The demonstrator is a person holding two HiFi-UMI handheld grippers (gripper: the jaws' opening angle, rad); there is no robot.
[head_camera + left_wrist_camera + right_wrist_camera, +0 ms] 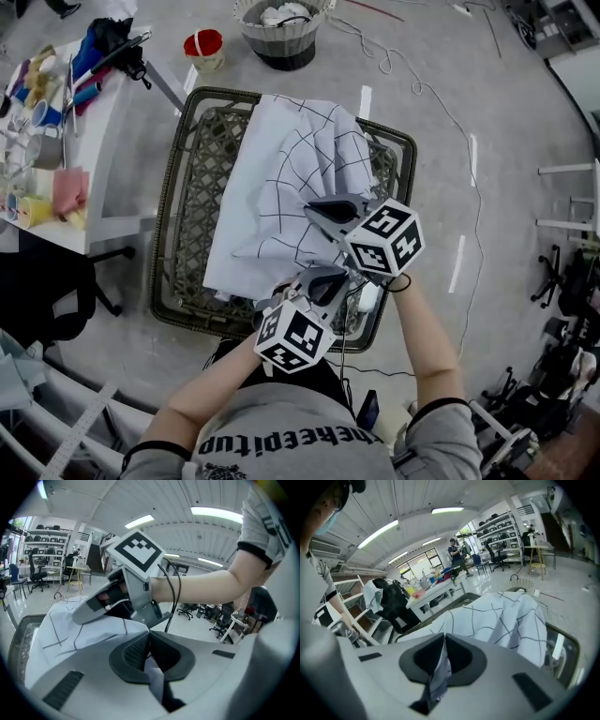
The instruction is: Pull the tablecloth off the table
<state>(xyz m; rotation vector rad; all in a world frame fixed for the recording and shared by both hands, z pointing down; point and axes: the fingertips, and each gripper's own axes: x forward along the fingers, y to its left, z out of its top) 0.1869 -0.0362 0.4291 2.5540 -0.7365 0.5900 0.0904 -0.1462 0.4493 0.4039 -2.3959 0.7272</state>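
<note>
Two handheld grippers sit close together at the near edge of the table, each clenched on a fold of cloth. The left gripper (149, 644) has its dark pads pressed together with a thin strip of pale fabric nipped between them. Just ahead of it, the right gripper (442, 644) is clamped the same way on a narrow pleat that hangs down from between its pads.

Both folds belong to the white tablecloth with thin black grid lines (291, 178). It lies bunched and rumpled in a long heap on the table, running from the near edge by the grippers up to the far edge. It covers only the middle and right of the top.

Beneath it is the dark rectangular table with a woven wicker top and a raised rim (187, 216). Its weave shows bare along the left side and at the far right corner.

To the left stands a white side table (122, 141), just beside the wicker one. It is crowded with cups and small coloured items (42, 117); what the cups hold I cannot tell.

Farther off on the grey floor sits a small red-rimmed pot (203, 45); its contents are too small to make out. Beyond it, near the far edge of the head view, stands a round woven basket with a dark base (281, 45), holding white crumpled things (281, 14).
</note>
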